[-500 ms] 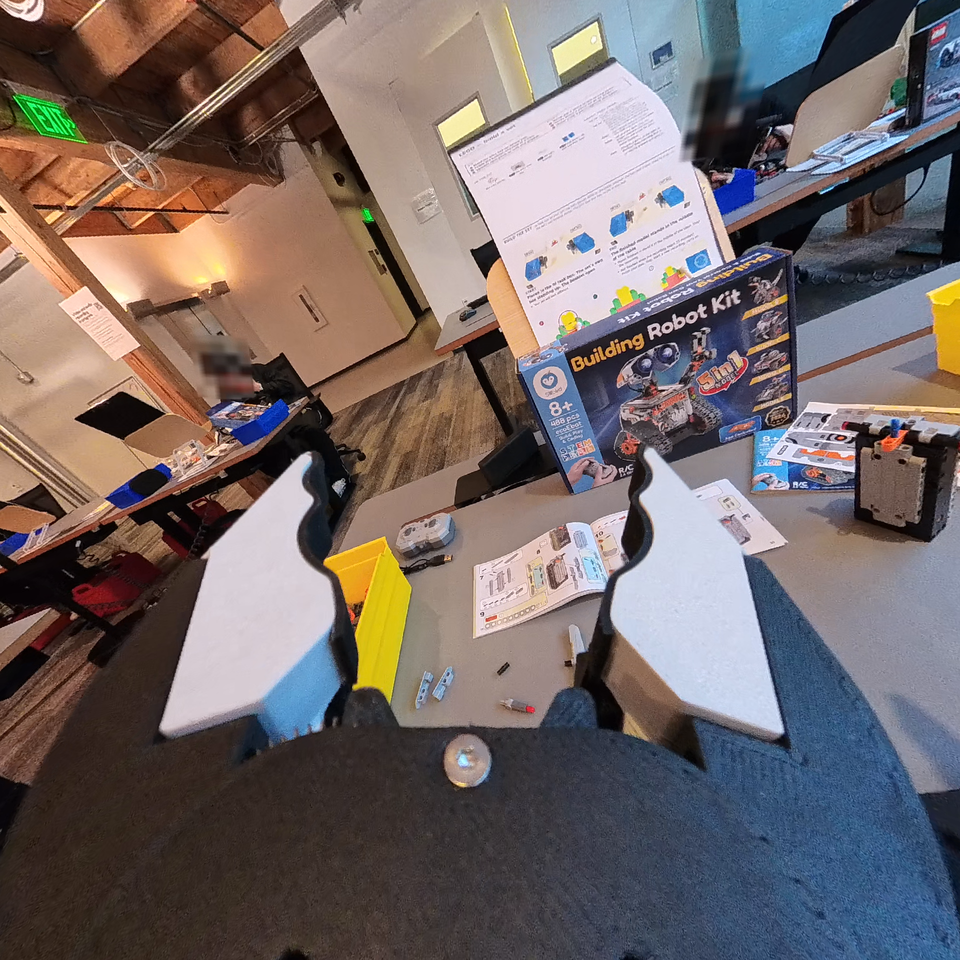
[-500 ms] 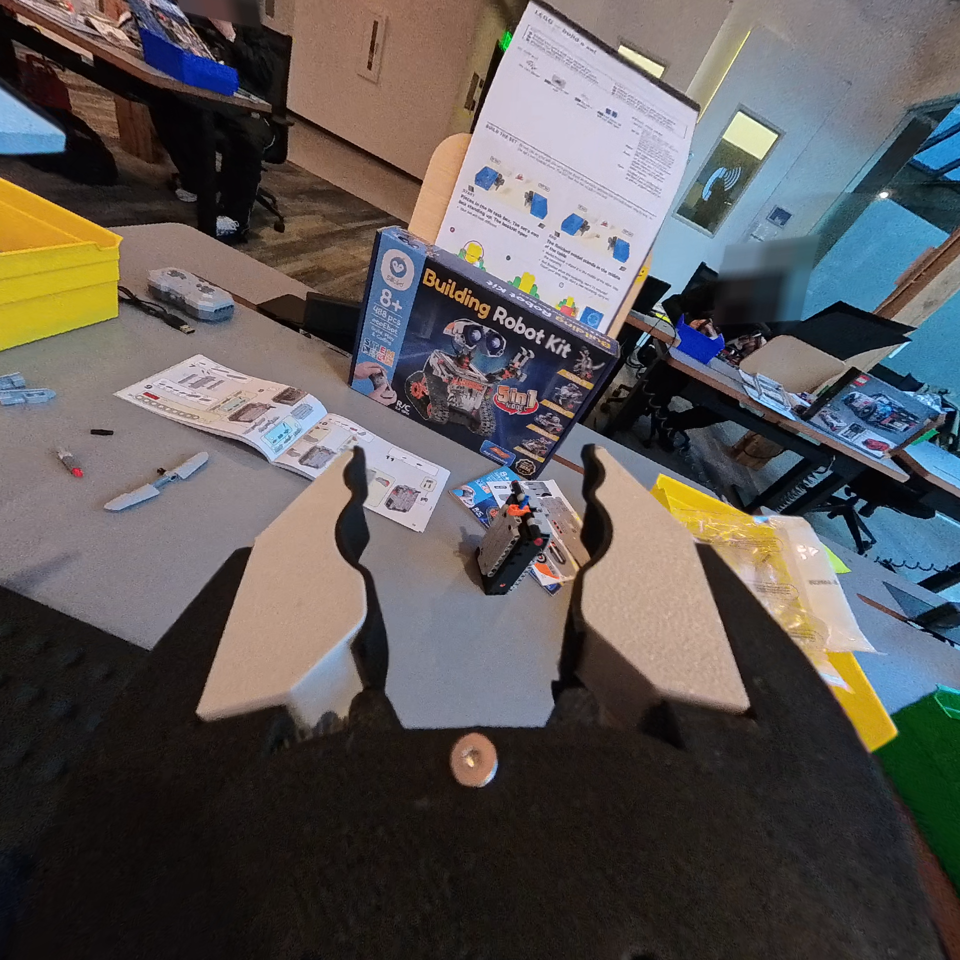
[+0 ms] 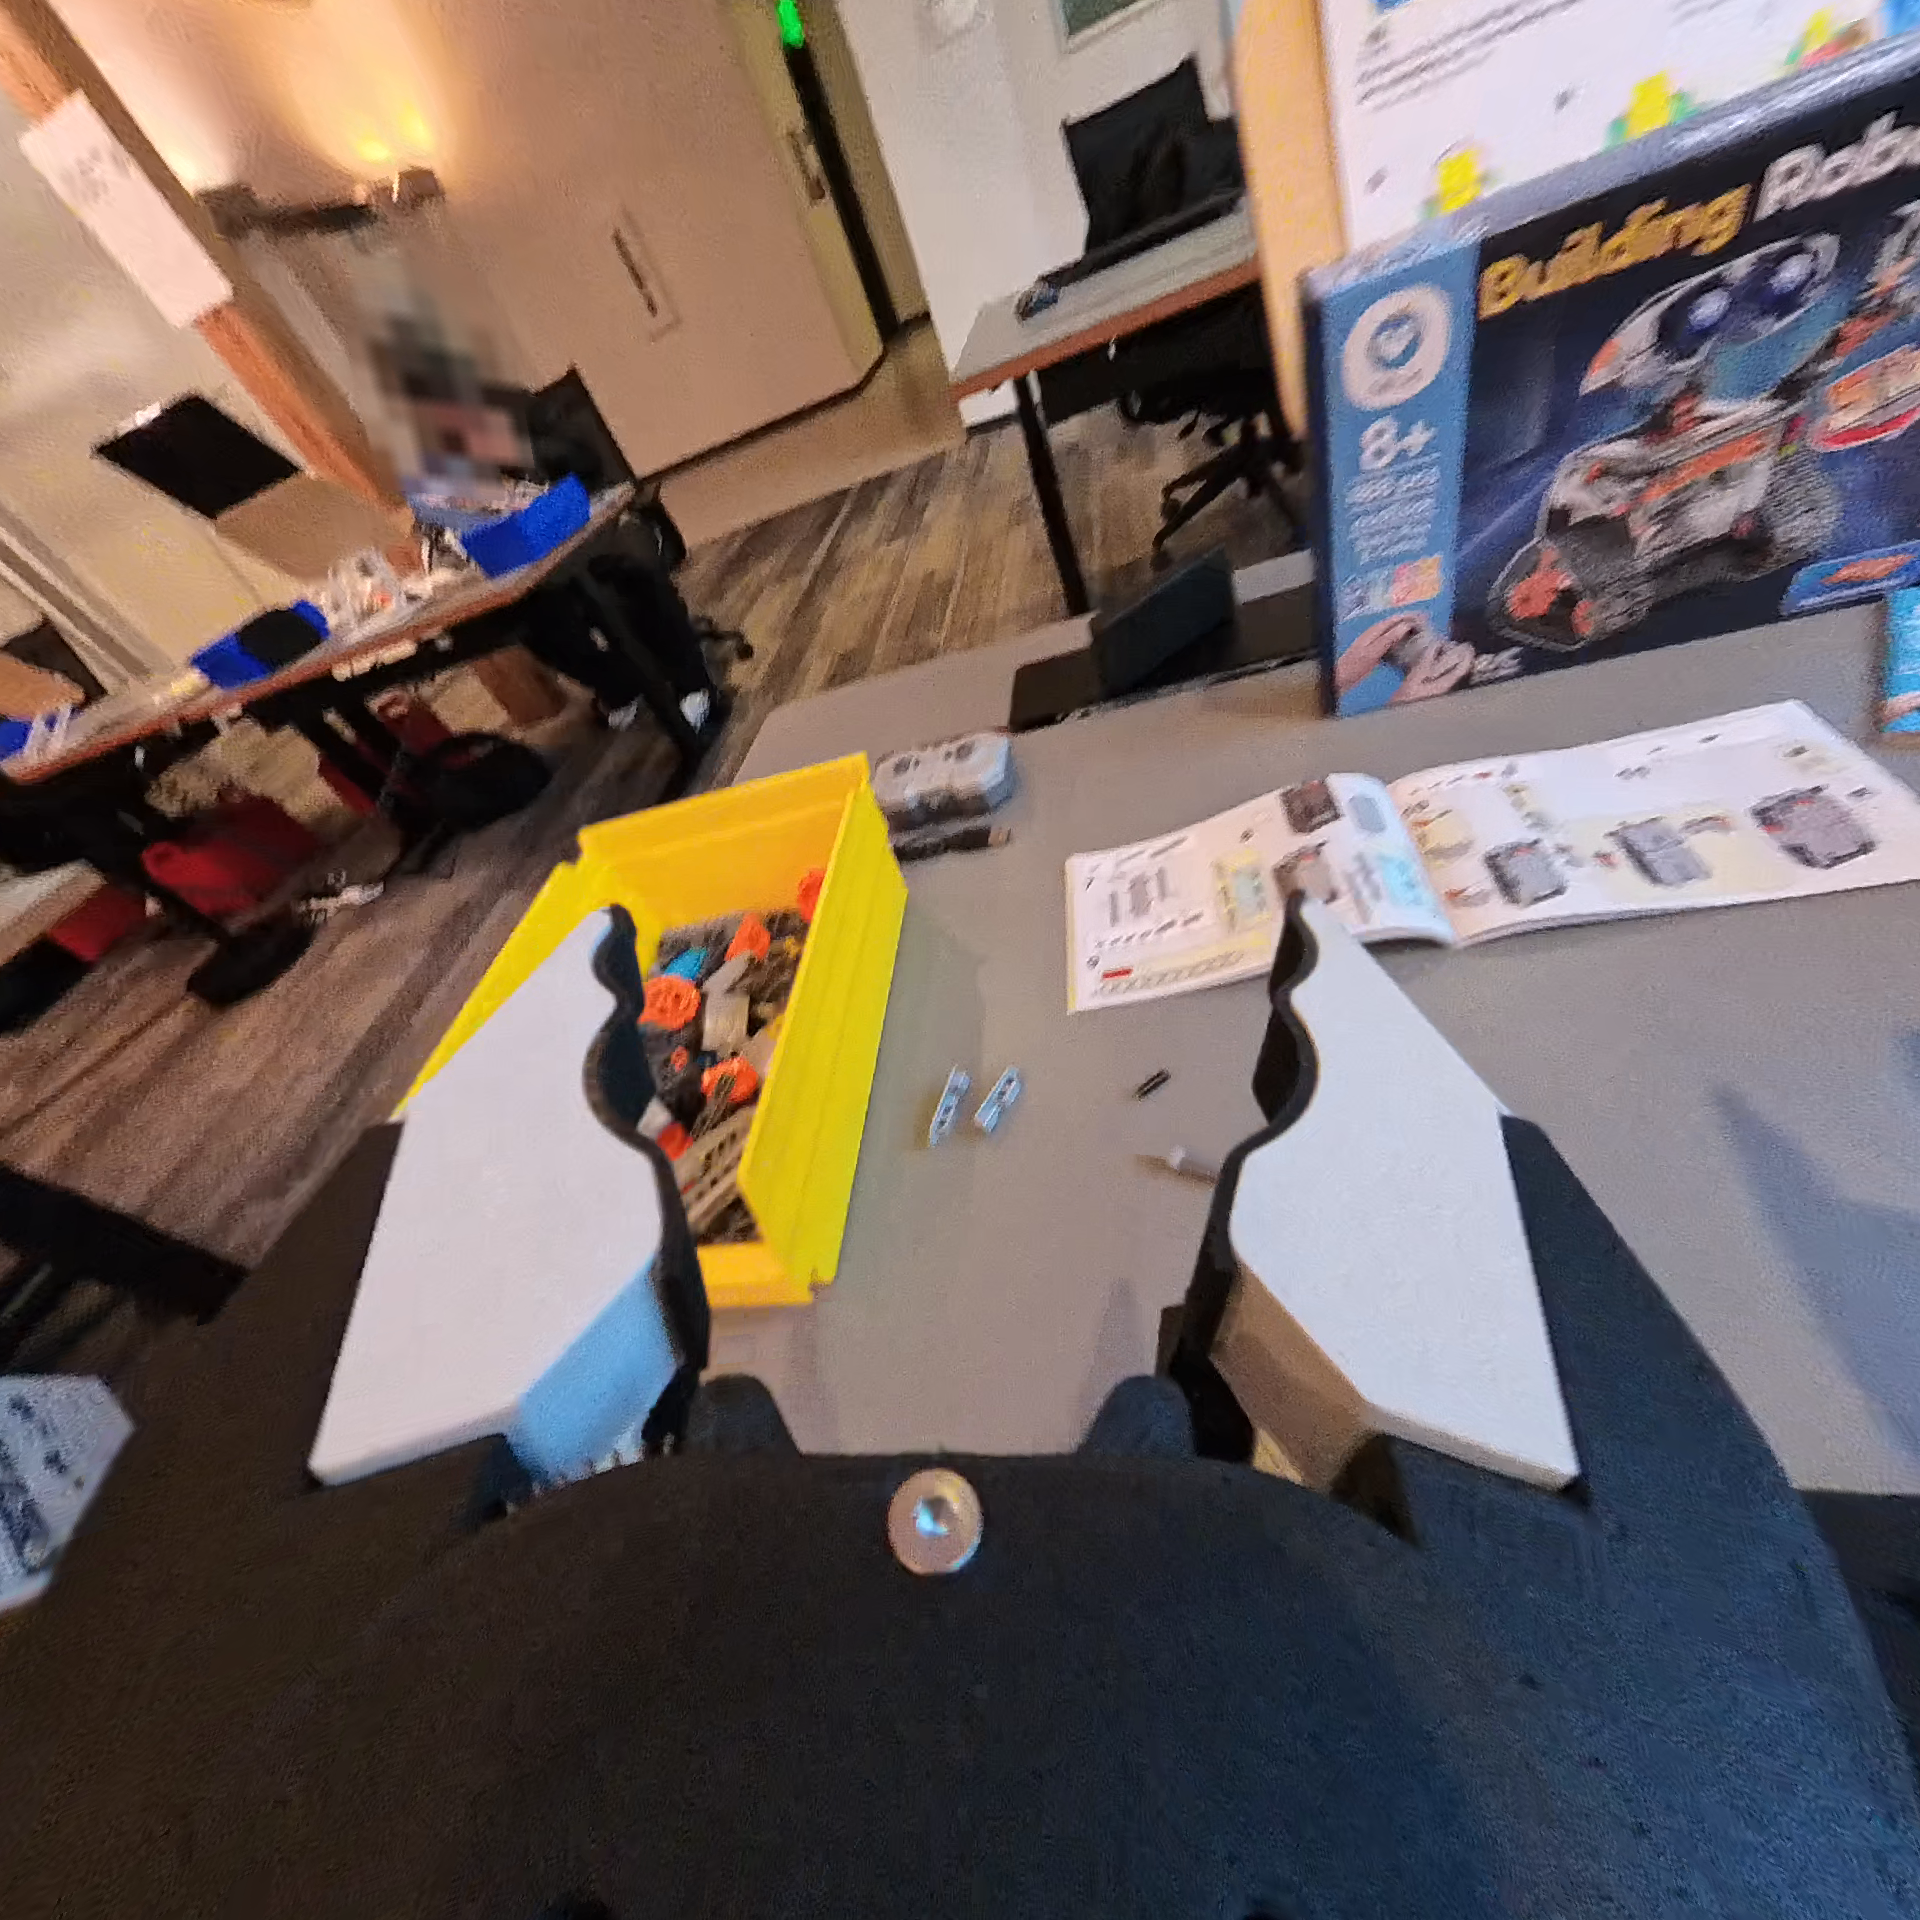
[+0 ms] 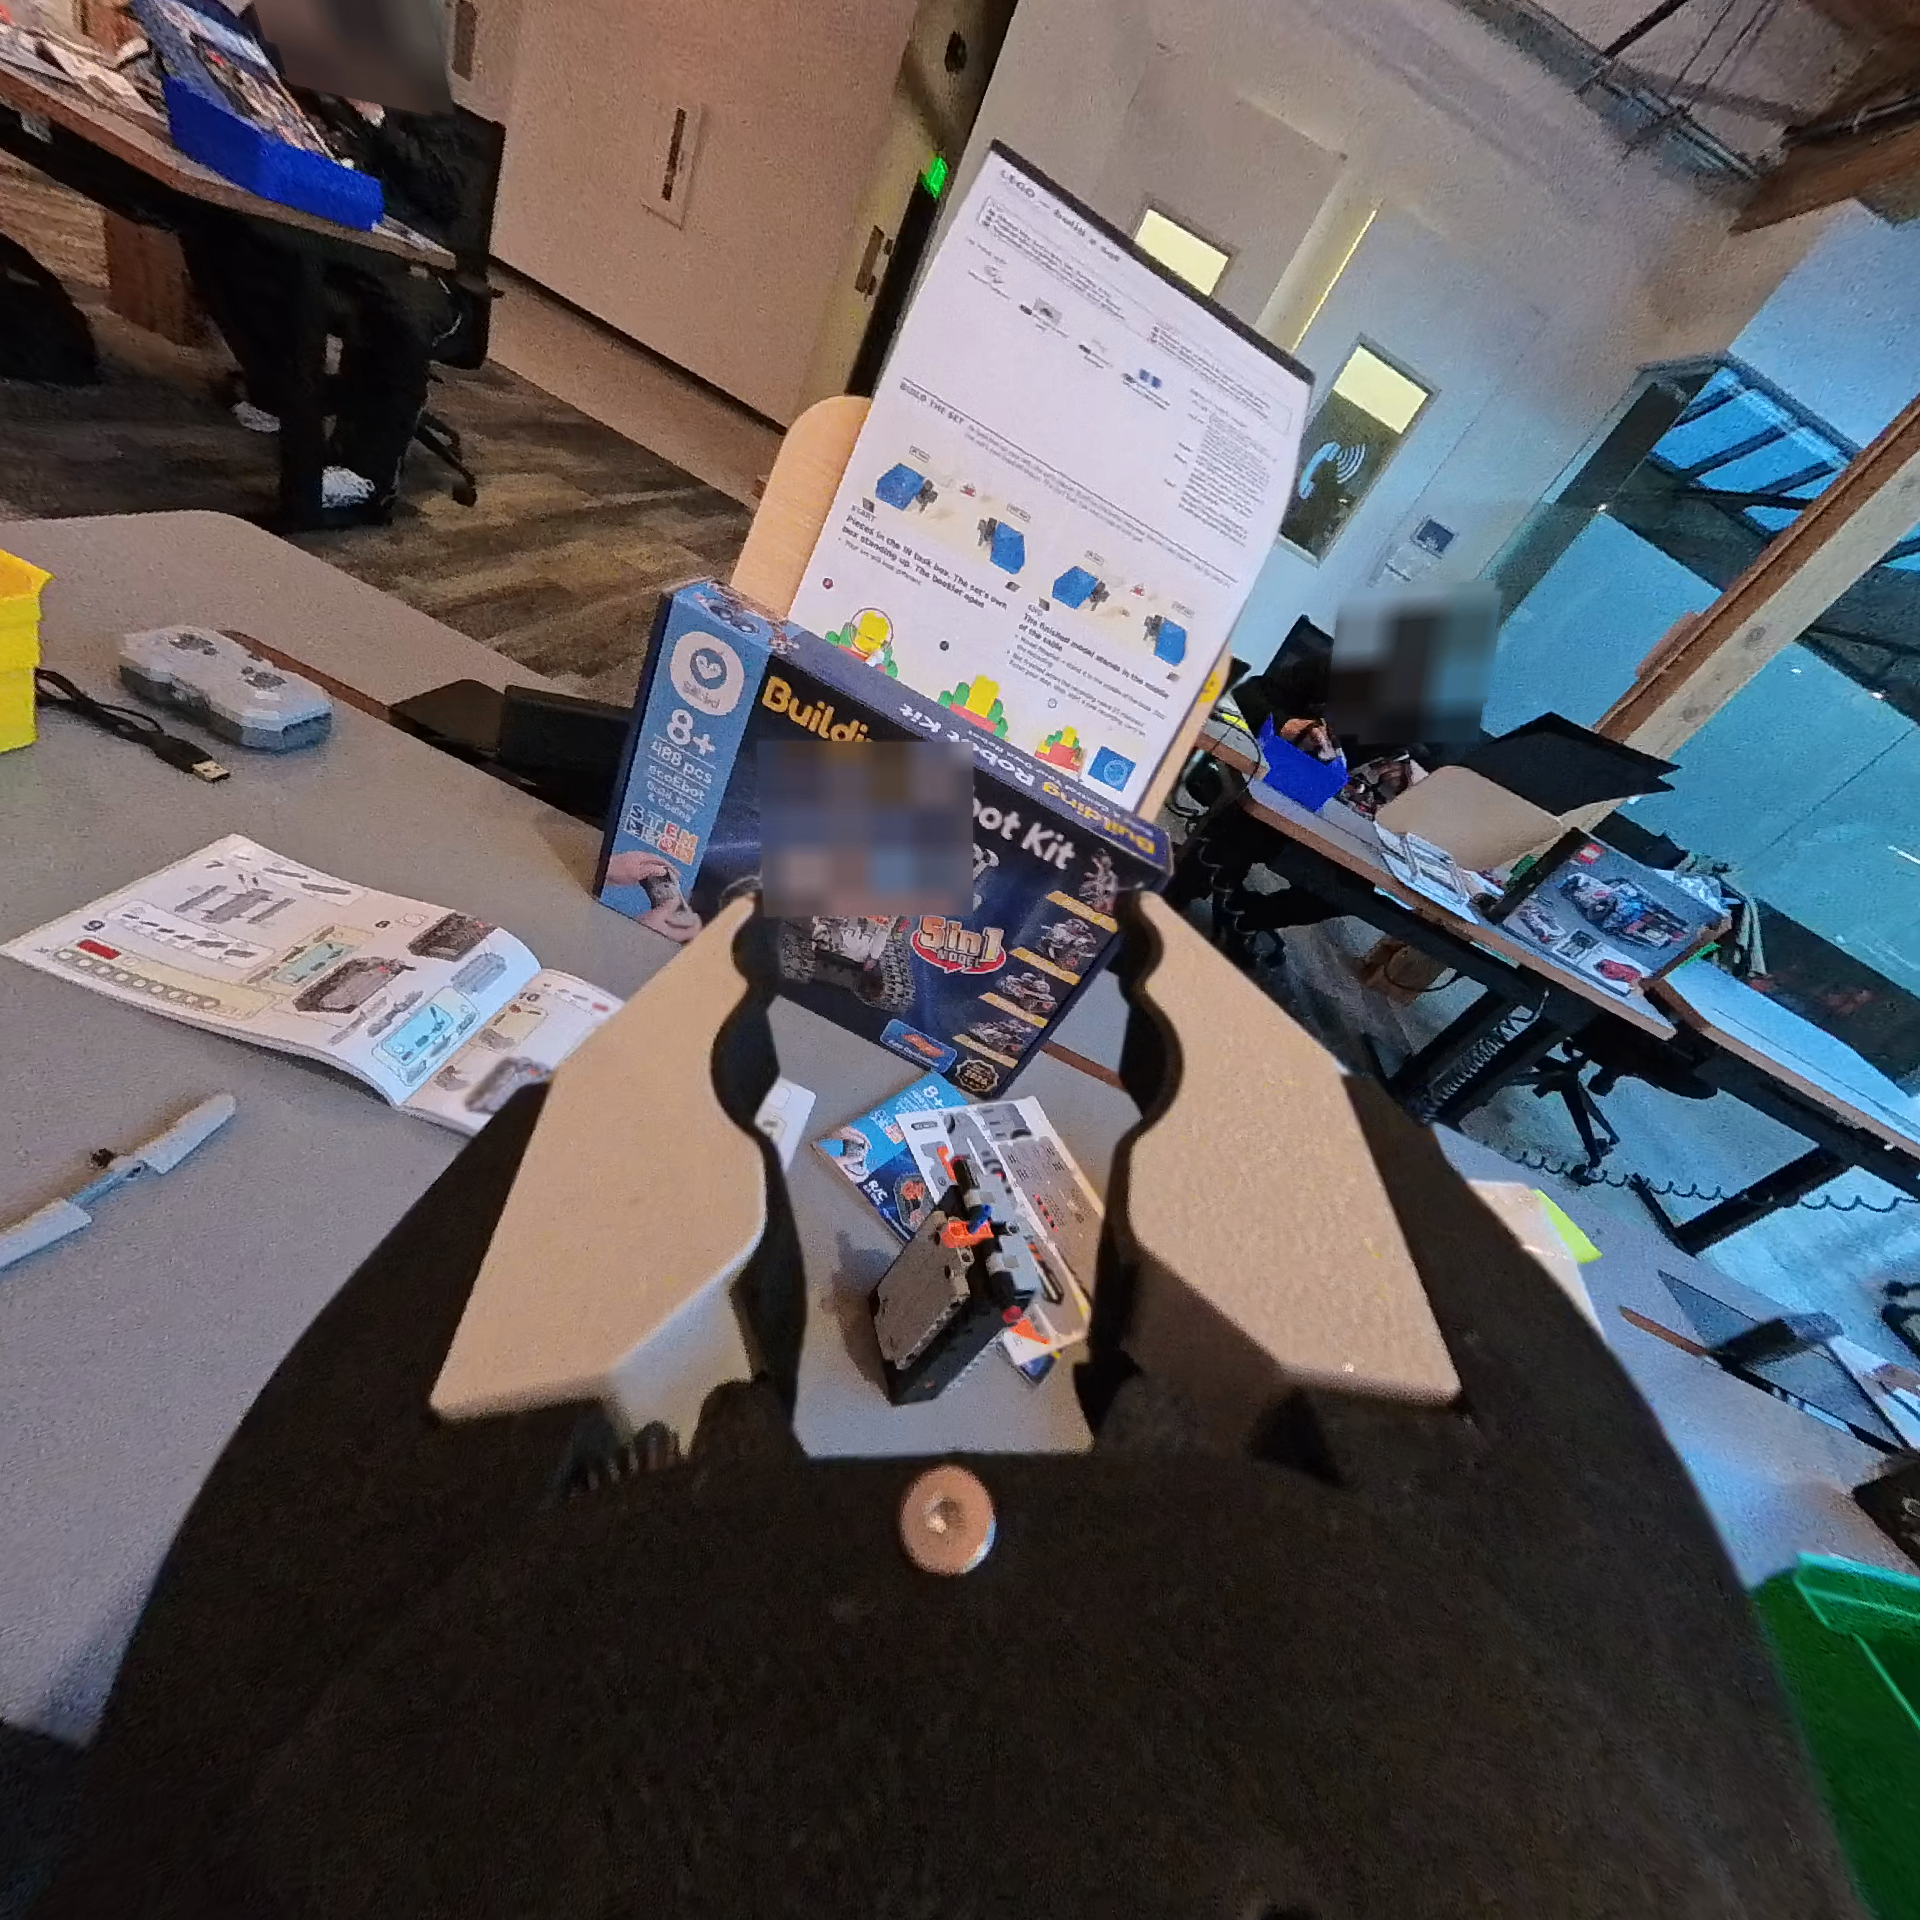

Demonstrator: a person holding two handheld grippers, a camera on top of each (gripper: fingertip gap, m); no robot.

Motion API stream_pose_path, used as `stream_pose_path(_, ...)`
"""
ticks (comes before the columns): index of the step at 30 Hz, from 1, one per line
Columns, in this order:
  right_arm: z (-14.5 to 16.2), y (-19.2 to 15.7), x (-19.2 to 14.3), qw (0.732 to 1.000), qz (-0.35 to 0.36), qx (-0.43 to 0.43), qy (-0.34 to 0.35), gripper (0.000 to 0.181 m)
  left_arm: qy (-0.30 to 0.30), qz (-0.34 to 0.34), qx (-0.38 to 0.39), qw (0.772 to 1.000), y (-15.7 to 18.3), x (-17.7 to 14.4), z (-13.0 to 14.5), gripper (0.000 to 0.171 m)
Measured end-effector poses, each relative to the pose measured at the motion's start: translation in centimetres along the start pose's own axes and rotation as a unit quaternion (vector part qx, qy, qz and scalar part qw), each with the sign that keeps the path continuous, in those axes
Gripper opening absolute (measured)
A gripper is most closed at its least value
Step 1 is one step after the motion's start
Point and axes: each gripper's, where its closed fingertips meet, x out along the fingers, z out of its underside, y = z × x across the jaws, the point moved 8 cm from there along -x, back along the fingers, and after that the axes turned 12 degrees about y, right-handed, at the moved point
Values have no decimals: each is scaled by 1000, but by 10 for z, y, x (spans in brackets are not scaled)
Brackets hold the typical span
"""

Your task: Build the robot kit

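The right gripper [image 4: 940, 925] hangs above the grey table [image 4: 260, 1195], jaws apart and empty. Framed between its fingers [image 4: 623, 1174], a small black-and-grey brick assembly [image 4: 951, 1299] stands on leaflets [image 4: 997, 1153]. Behind the assembly stands a kit box [image 4: 717, 769]; left of it lies an open booklet [image 4: 301, 966].

**Printed items I can see, wording not copied**

Landmark is the blue kit box [image 3: 1621, 436], upright on my table, with lettering on its front and side.
- Behind the box: tall white sheet [image 4: 1060, 499], printed lines and pictures.
- In front of the box: open booklet [image 3: 1507, 842] and a small blue-white leaflet [image 4: 997, 1143].
- Far behind the box: green lit sign [image 4: 937, 175] and a white paper notice [image 3: 125, 208] on a post, too blurred to read.
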Motion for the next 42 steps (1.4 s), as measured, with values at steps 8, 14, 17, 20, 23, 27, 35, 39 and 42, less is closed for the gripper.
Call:
stream_pose_path(8,20,-24,46,998,-64,-4,-12,66,-45,-23,-59,997,-41,-11,30,113)
stream_pose_path(14,-4,-39,91,944,-287,147,69,67,-164,219,-141,952,12,11,72,62)
stream_pose_path(17,-12,-34,107,926,-328,161,96,61,-208,239,-111,942,29,23,94,42)
stream_pose_path(20,1,-40,118,919,-363,121,95,46,-237,231,-94,939,32,37,107,47)
stream_pose_path(23,35,-59,125,909,-400,102,65,43,-244,250,-119,929,28,47,112,38)
stream_pose_path(27,66,-78,145,903,-424,69,-18,40,-211,318,-119,917,32,59,113,23)
stream_pose_path(35,86,-93,153,896,-436,64,-54,40,-251,312,-116,909,18,82,136,30)
stream_pose_path(39,94,-99,157,895,-438,57,-67,40,-270,296,-131,907,12,78,138,37)
stream_pose_path(42,103,-110,161,889,-446,62,-84,40,-284,276,-152,905,26,80,144,63)
